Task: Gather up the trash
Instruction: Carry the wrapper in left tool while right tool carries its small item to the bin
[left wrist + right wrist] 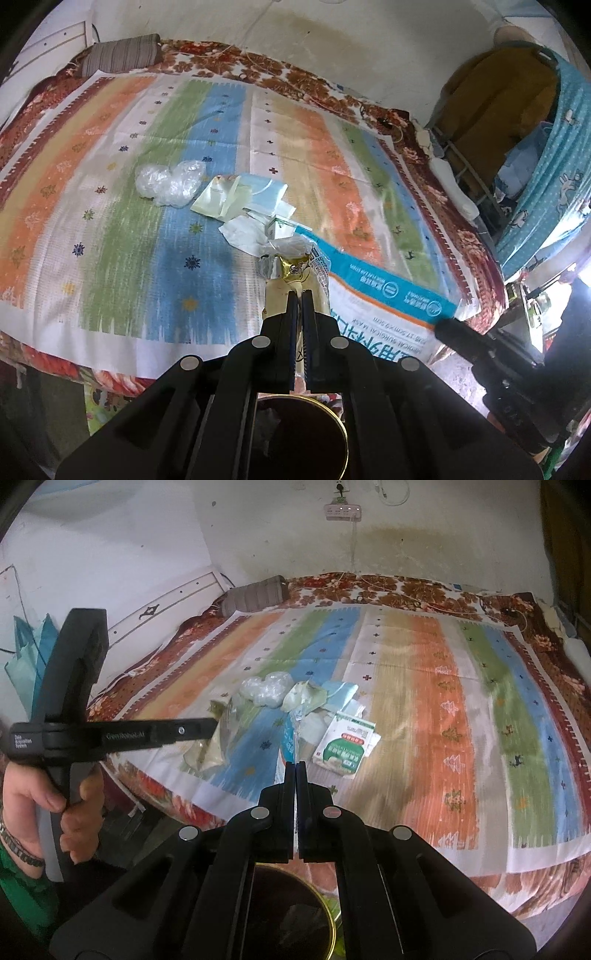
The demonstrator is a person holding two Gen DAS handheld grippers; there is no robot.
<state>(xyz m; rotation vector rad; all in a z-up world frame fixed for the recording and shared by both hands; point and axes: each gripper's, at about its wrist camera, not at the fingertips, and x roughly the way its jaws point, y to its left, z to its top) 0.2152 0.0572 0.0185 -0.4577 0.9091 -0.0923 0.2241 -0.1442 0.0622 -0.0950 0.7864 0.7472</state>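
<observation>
- Striped multicolour bedspread fills mid-frame, littered with wrappers.
- Left gripper pinches a cream-and-gold crumpled wrapper.
- Right gripper clamps a thin blue-and-white mask packet, lower centre.

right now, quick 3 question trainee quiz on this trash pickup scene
1. True or false: the left gripper is shut on a cream and gold wrapper.
2. What does the right gripper pinch? A) striped pillow B) blue and white mask bag C) power strip
3. What clear item lies on the striped sheet near the pile?

Key: 1 true; 2 B; 3 crumpled clear plastic.
</observation>
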